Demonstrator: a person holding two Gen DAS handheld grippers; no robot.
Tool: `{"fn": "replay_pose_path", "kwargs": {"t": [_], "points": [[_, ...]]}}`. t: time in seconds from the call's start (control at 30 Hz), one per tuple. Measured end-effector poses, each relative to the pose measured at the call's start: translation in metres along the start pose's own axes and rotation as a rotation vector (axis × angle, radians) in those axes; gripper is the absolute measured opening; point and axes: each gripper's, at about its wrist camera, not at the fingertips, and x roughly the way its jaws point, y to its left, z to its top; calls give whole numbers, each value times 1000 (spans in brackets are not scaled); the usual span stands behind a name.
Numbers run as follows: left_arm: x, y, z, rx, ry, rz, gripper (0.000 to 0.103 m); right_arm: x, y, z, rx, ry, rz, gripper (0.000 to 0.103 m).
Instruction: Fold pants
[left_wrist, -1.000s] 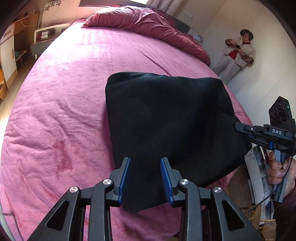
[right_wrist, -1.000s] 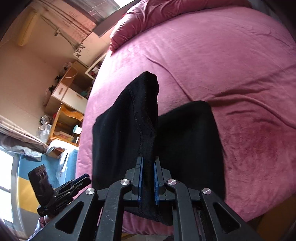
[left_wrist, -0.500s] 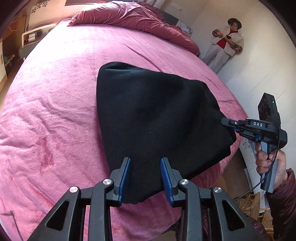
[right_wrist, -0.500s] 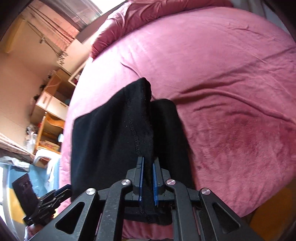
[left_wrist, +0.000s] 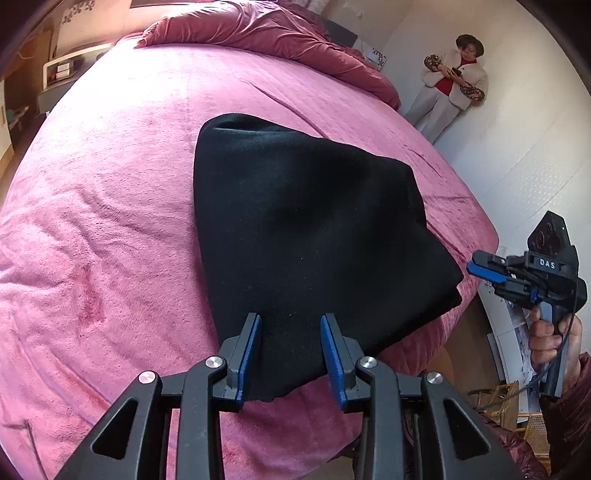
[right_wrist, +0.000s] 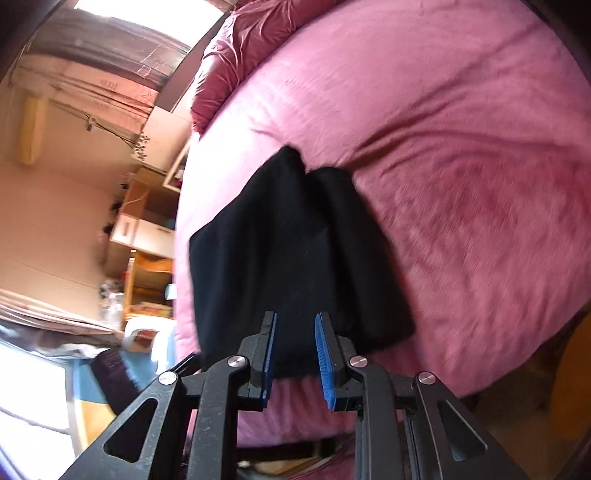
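Two near views, shared pants (left_wrist: 306, 236)

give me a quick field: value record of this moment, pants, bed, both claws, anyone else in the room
pants: black pants, folded into a compact bundle, lying near the bed's edge
surface: pink bedspread, rumpled maroon duvet at the far end
left claw: left claw open, fingers over the near edge of the pants, gripping nothing
right claw: right claw open, off to the side of the pants, holding nothing
bystander: woman in a white jacket standing by the wall, looking at a phone
fold state: appears finished, both claws free of the fabric
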Motion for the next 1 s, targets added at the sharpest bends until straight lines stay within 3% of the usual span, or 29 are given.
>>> {"fn": "replay_pose_path", "kwargs": {"t": [0.1, 0.27, 0.37, 0.57, 0.73, 0.93, 1.0], "points": [[-3, 1, 1, 7, -7, -1, 33, 11, -4, -10, 65, 14, 34, 28], [-6, -1, 0, 28, -16, 7, 33, 38, -16, -13, 180, 18, 7, 29], [-8, -3, -1, 33, -26, 8, 33, 41, -13, -10, 180, -22, -39, 10], [-14, -4, -5, 39, -27, 0, 33, 22, 14, -23, 31, -26, -77, 7], [-1, -2, -11, 34, 23, 30, 33, 42, -10, -32, 48, 8, -167, 7], [-6, -9, -8, 47, -7, 88, 34, 52, -15, -29, 39, 47, -154, 9], [-10, -11, -7, 43, -27, 126, 34, 46, -11, -28, 14, 61, -153, 21]]}}
